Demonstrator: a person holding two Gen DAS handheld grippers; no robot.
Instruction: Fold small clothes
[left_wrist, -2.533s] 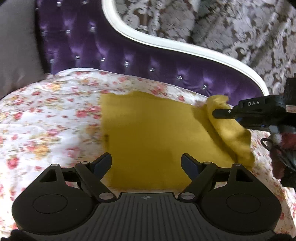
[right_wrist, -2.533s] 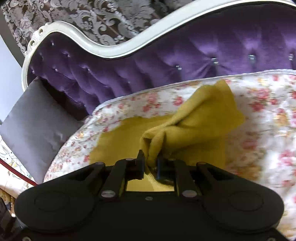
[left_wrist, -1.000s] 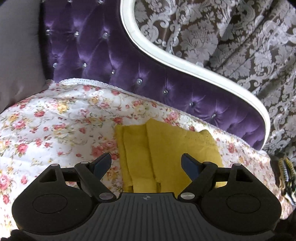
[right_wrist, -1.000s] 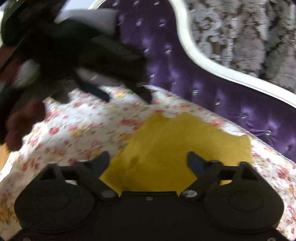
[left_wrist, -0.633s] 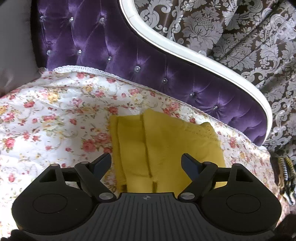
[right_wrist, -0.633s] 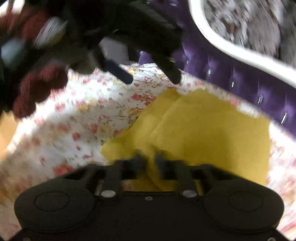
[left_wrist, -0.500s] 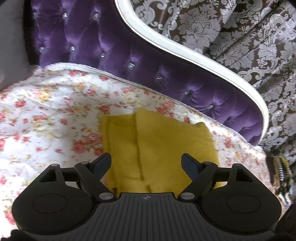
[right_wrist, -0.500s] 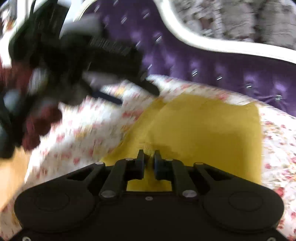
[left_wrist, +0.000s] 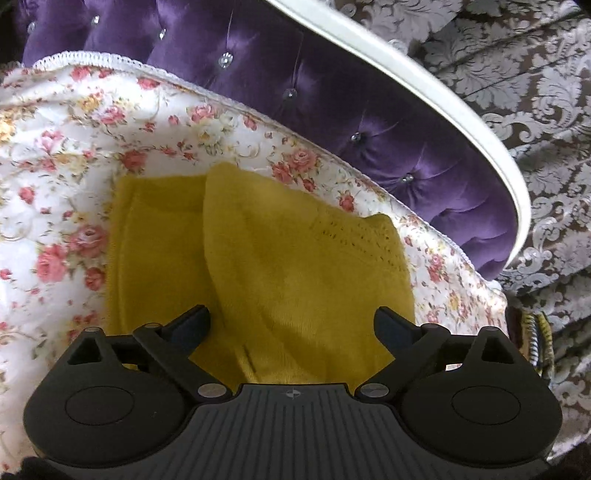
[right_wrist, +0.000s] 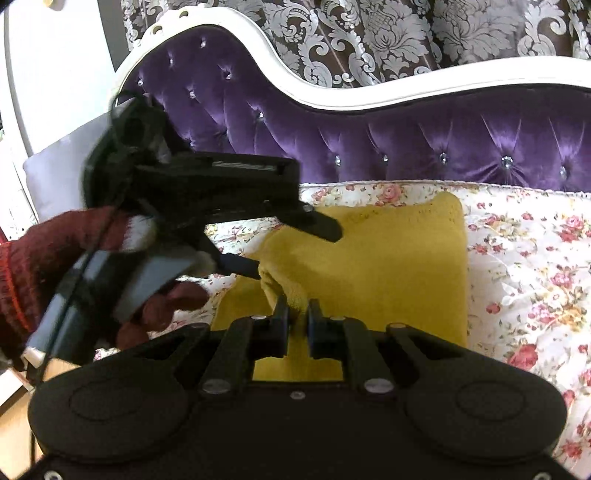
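A mustard-yellow knitted garment lies folded on the floral bed cover, its top layer overlapping a narrower strip on the left. My left gripper is open, its jaws spread over the garment's near edge. In the right wrist view my right gripper is shut on a raised fold at the near edge of the yellow garment. The left gripper shows there too, open, with its lower finger touching the garment's left edge, held by a hand in a dark red glove.
A purple tufted headboard with a white frame runs behind the bed. Patterned brown and silver curtains hang behind it. A grey cushion leans at the left. The floral cover stretches right of the garment.
The right gripper, open a second ago, has shut on the garment's near edge and lifted a fold. The left gripper has moved closer over the garment, still open.
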